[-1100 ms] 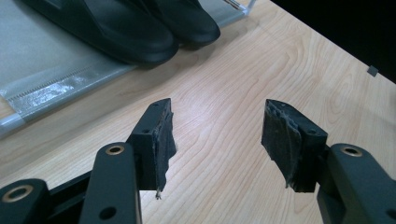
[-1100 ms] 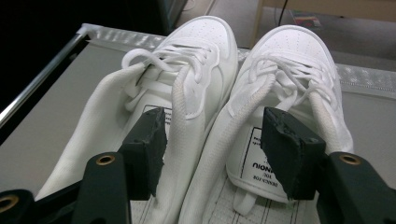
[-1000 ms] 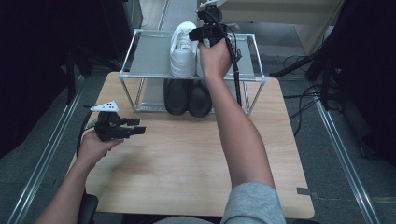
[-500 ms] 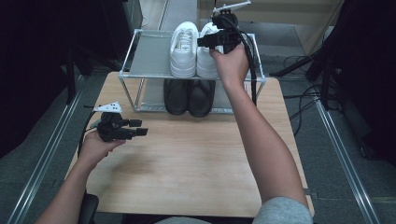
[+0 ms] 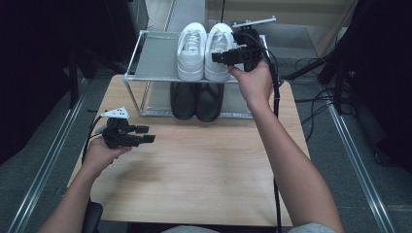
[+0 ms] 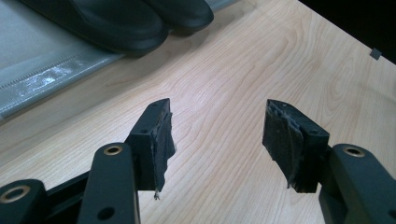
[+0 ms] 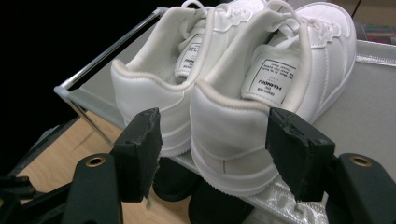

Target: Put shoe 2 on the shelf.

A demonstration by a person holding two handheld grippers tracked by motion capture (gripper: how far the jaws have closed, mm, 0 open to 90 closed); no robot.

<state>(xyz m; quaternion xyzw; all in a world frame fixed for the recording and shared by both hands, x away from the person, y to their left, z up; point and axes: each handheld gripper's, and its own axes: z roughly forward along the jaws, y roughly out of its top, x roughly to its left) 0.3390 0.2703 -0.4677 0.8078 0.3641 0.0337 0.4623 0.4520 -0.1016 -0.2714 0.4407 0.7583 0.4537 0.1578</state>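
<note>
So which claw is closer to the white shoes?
The right claw. It is up at the rack's top shelf, open, right behind the heel of the white shoes. The left claw is down over the wooden table, well away from them.

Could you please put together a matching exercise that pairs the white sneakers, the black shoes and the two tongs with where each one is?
Things:
1. white sneakers
2. black shoes
3. left tongs
4. right tongs

Places:
A. lower shelf of the rack
B. low over the wooden table, jaws open and empty
C. top shelf of the rack
D. raised at the heel of the right-hand sneaker, jaws open

Pairs: 1-C, 2-A, 3-B, 4-D
</note>
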